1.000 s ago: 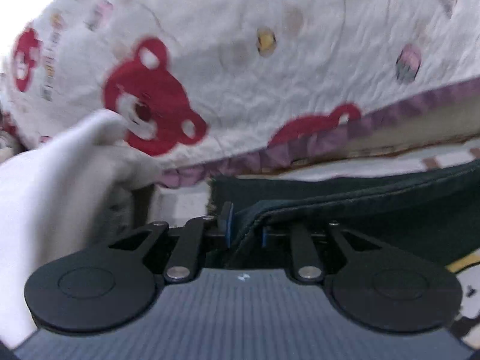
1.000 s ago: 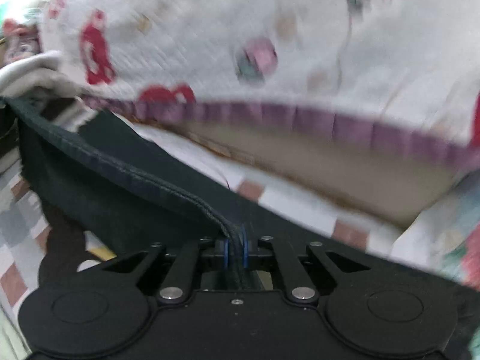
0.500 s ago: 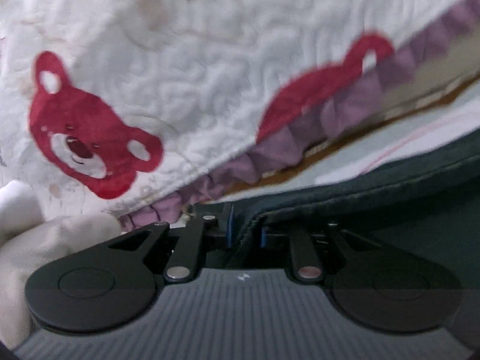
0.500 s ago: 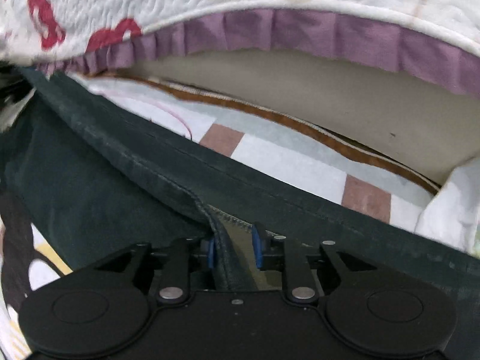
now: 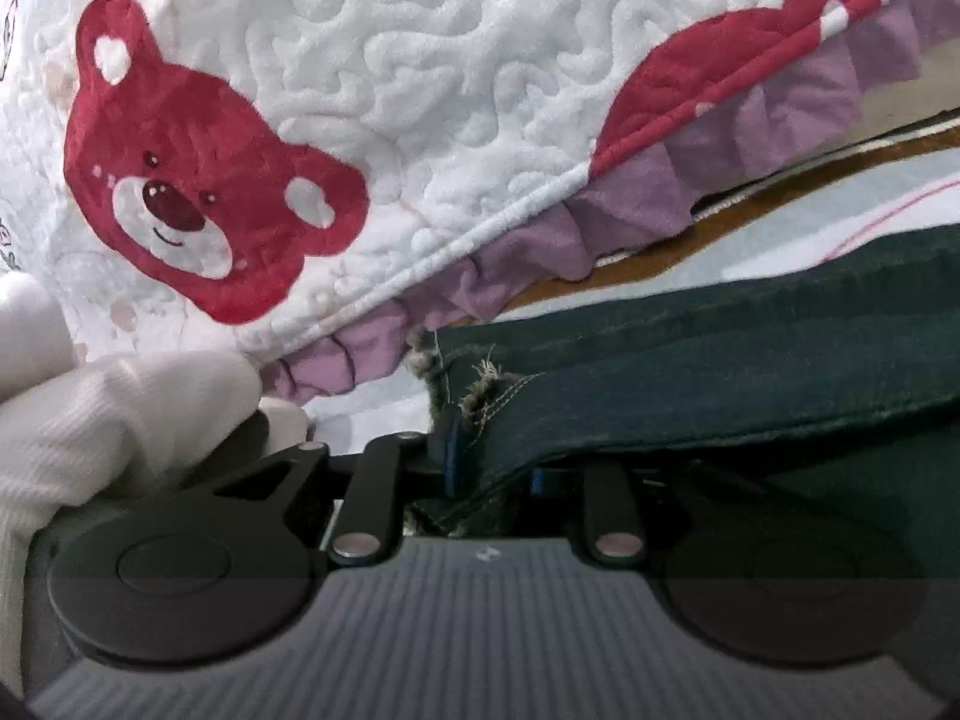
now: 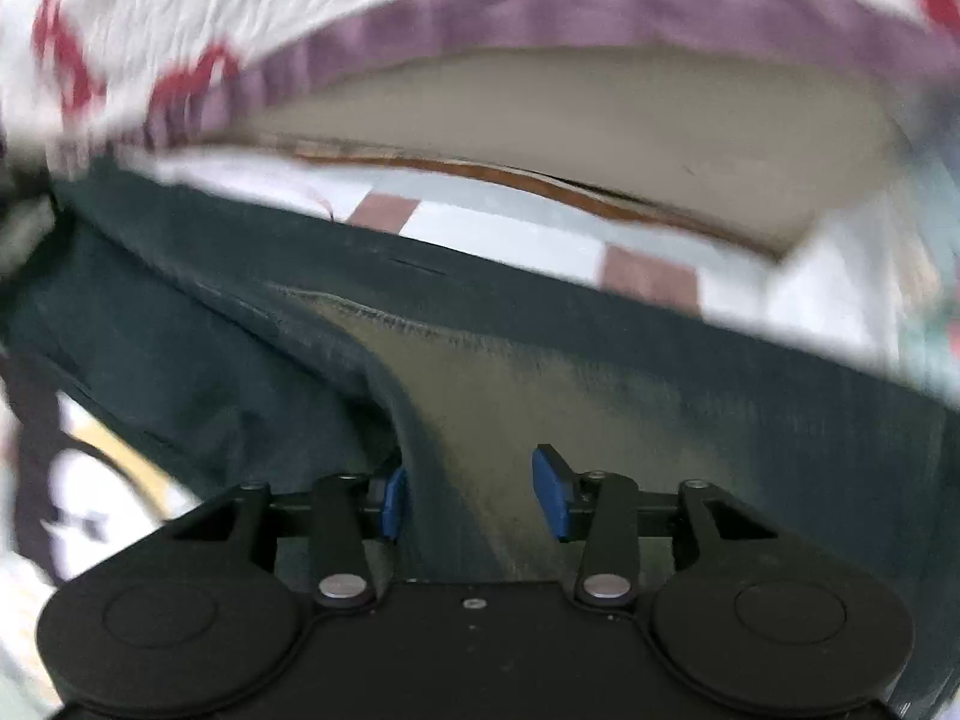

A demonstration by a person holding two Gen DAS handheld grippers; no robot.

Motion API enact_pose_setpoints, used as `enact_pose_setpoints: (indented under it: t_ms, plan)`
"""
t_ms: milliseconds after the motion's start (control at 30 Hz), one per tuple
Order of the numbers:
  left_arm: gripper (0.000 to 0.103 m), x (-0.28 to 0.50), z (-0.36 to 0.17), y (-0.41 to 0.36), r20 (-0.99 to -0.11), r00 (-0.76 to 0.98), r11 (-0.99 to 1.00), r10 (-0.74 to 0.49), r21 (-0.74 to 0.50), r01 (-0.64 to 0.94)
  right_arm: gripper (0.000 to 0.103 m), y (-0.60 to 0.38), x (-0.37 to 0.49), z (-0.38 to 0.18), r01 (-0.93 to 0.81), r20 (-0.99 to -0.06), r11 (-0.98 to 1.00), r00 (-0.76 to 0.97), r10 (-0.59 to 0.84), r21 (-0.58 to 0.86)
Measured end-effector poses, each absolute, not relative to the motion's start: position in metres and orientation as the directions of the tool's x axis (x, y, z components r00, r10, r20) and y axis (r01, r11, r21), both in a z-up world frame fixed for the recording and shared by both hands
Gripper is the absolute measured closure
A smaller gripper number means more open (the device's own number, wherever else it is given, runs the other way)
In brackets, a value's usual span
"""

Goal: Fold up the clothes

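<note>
down on the checked sheet, dark green trousers half let go.

between the left gripper's (image 5: 489, 462) blue pads sits the frayed corner of the dark green trousers (image 5: 720, 372), pads drawn in on the cloth and pinching it, loose threads sticking up at 12 o'clock of the tips. the right gripper (image 6: 474, 492) has its blue pads spread apart, a fold of the same trousers (image 6: 492, 408) lying loose in the gap, touching the left pad only. the trousers lie flat on a sheet (image 6: 480, 228) with pale and brown squares, running off toward 3 o'clock in the left view. behind, at 12 o'clock, hangs a white quilt (image 5: 420, 60) with red bears (image 5: 198, 204) and a purple frill (image 5: 660, 192). a white ribbed cloth (image 5: 108, 420) bunches at 9 o'clock of the left gripper. the right view is blurred.
</note>
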State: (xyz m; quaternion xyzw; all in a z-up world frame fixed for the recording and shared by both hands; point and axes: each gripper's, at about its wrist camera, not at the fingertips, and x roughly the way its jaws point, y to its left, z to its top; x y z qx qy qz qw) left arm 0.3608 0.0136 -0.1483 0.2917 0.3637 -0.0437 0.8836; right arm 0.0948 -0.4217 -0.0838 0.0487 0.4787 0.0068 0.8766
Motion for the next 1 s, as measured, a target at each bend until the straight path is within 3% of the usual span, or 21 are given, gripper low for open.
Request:
enact_pose_setpoints:
  t_ms: [100, 133, 233, 300, 367, 467, 667, 767, 833, 1000]
  plan:
    - [0.076, 0.359, -0.154, 0.025, -0.698, 0.706, 0.838, 0.119, 0.452, 0.305, 0.053, -0.437, 0.047, -0.072, 0.091, -0.832, 0.992, 0.554, 0.02, 0.084]
    - [0.07, 0.356, -0.154, 0.028, -0.692, 0.71, 0.845, 0.128, 0.452, 0.288, 0.051, -0.441, 0.026, -0.066, 0.121, -0.822, 0.99, 0.569, -0.008, 0.073]
    - [0.069, 0.334, -0.136, 0.027, -0.661, 0.735, 0.849, 0.151, 0.467, 0.246, 0.041, -0.453, -0.035, -0.063, 0.167, -0.82, 0.986, 0.565, -0.088, 0.01]
    - [0.067, 0.31, -0.116, 0.017, -0.622, 0.777, 0.86, 0.094, 0.444, 0.251, 0.041, -0.459, -0.069, -0.068, 0.208, -0.828, 0.975, 0.532, -0.177, -0.074]
    - [0.057, 0.284, -0.099, 0.001, -0.591, 0.807, 0.865, 0.014, 0.412, 0.286, 0.041, -0.464, -0.1, -0.073, 0.266, -0.827, 0.95, 0.488, -0.279, -0.164]
    - [0.054, 0.255, -0.083, -0.025, -0.575, 0.815, 0.861, -0.07, 0.378, 0.34, 0.04, -0.47, -0.132, -0.08, 0.364, -0.823, 0.93, 0.516, -0.24, -0.043]
    - [0.054, 0.185, -0.08, -0.115, -0.699, 0.64, 0.747, -0.317, 0.231, 0.623, 0.039, -0.482, -0.195, -0.094, 0.525, -0.795, 0.827, 0.581, -0.175, 0.202]
    - [0.051, 0.139, -0.066, -0.155, -0.673, 0.565, 0.617, -0.476, 0.202, 0.76, 0.038, -0.48, -0.21, -0.103, 0.613, -0.762, 0.726, 0.617, -0.195, 0.311]
    - [0.042, 0.107, -0.056, -0.182, -0.649, 0.5, 0.513, -0.574, 0.19, 0.837, 0.038, -0.475, -0.225, -0.107, 0.661, -0.732, 0.634, 0.648, -0.213, 0.401]
    - [0.041, 0.067, -0.074, -0.232, -0.609, 0.492, 0.33, -0.623, 0.366, 0.87, 0.038, -0.463, -0.263, -0.125, 0.663, -0.652, 0.432, 0.731, -0.2, 0.611]
